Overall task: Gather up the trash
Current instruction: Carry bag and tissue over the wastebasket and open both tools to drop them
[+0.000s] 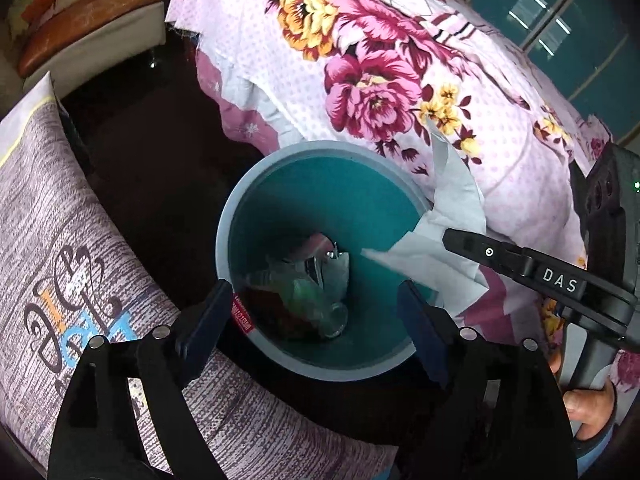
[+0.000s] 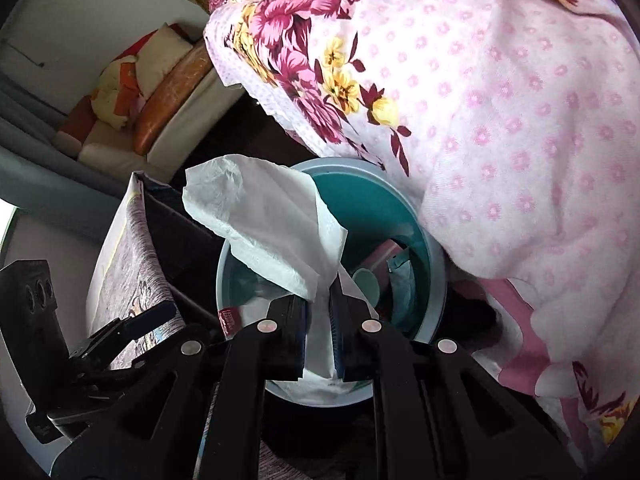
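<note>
Tissue is hanging over the bin, pinched in the right gripper; left gripper is gaping empty. Next, probably, releasing the tissue inside.

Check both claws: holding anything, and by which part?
Right claw pinches the white tissue by its gathered lower end. Left claw is open, empty, over the bin.

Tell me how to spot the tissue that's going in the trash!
Find the big flowery pink blanket, then the round teal bin tucked against its edge. Right over the bin's mouth hangs the white tissue, pinched in the right gripper. It is the only plain white, crinkly sheet, and it is held above the bin, not lying inside.
</note>
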`<action>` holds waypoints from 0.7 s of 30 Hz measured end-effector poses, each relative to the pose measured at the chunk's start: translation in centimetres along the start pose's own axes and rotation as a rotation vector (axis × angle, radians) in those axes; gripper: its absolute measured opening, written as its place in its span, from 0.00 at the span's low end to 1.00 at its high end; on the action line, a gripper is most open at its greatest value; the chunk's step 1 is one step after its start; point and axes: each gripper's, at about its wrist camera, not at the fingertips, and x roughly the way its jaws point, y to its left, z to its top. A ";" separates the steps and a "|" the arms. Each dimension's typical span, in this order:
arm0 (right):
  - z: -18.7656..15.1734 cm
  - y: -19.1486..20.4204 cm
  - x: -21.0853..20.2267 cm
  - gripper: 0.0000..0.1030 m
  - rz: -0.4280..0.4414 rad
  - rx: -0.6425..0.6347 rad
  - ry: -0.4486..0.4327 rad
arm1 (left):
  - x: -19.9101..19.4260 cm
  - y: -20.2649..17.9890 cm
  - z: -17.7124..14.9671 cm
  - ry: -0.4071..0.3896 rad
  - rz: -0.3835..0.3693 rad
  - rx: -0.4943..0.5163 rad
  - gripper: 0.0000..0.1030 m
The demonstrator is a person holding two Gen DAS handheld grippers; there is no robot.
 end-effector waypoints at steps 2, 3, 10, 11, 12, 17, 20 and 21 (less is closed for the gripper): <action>0.0 0.2 0.3 0.11 -0.002 0.000 0.005 | -0.1 0.5 -0.3 0.004 0.001 -0.016 0.85; 0.0 0.3 0.5 0.11 -0.003 -0.002 0.008 | -0.2 0.7 -0.4 0.005 -0.001 -0.024 0.86; 0.0 1.2 1.4 0.53 -0.019 -0.007 0.022 | -1.0 2.0 -1.8 0.013 -0.010 -0.052 0.88; -0.1 1.4 1.4 0.53 -0.022 -0.012 0.023 | -1.1 2.2 -2.1 0.013 -0.011 -0.054 0.88; -0.1 1.6 1.6 0.53 -0.022 -0.013 0.028 | -1.2 2.2 -2.2 0.014 -0.013 -0.055 0.89; -0.2 2.2 1.9 0.66 -0.031 -0.006 0.042 | -1.9 2.7 -3.0 0.011 -0.019 -0.058 0.89; -0.3 2.4 2.0 0.68 -0.035 -0.002 0.049 | -2.3 3.0 -3.4 0.007 -0.028 -0.070 0.89; -0.4 2.5 2.0 0.69 -0.036 0.001 0.051 | -2.5 3.2 -3.5 0.006 -0.032 -0.076 0.89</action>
